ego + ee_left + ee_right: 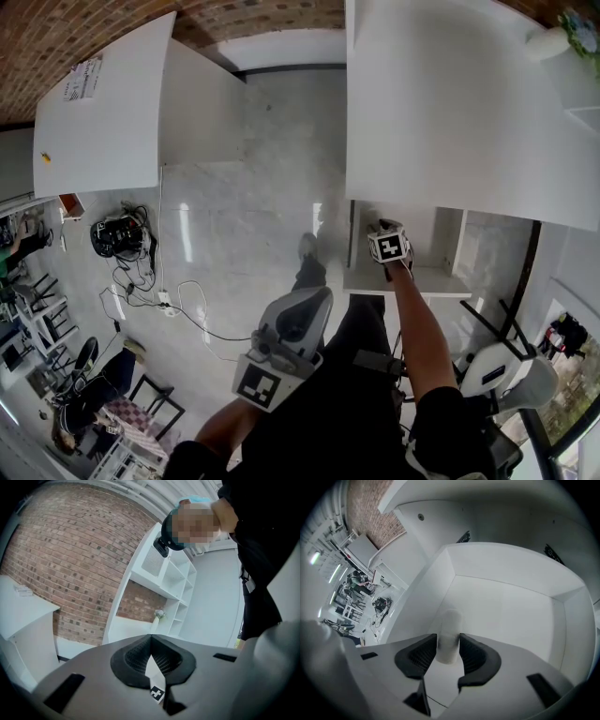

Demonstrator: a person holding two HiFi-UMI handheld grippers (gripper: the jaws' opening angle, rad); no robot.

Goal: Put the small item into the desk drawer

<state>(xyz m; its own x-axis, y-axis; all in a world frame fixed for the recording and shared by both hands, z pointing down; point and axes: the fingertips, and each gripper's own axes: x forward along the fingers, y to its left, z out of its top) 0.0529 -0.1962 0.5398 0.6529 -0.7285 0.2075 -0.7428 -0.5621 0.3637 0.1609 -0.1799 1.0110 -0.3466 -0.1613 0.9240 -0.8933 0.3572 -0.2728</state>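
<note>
The small item [450, 623], a pale white cylinder that looks blurred, stands between the jaws of my right gripper [448, 641] inside the open white desk drawer [511, 573]. The jaws flank it without a clear squeeze, so the gripper is open. From the head view, the right gripper [387, 246] reaches into the drawer [412, 278] under the white desk [450, 103]. My left gripper [281, 352] hangs low over the person's lap, away from the drawer. Its jaws [150, 639] meet at the tips, shut and empty.
A second white desk [103, 103] stands at the far left. Cables and a black device [120, 234] lie on the floor, with chairs [56, 323] beyond. An office chair [497, 370] is at my right. White shelves [168, 578] stand against a brick wall.
</note>
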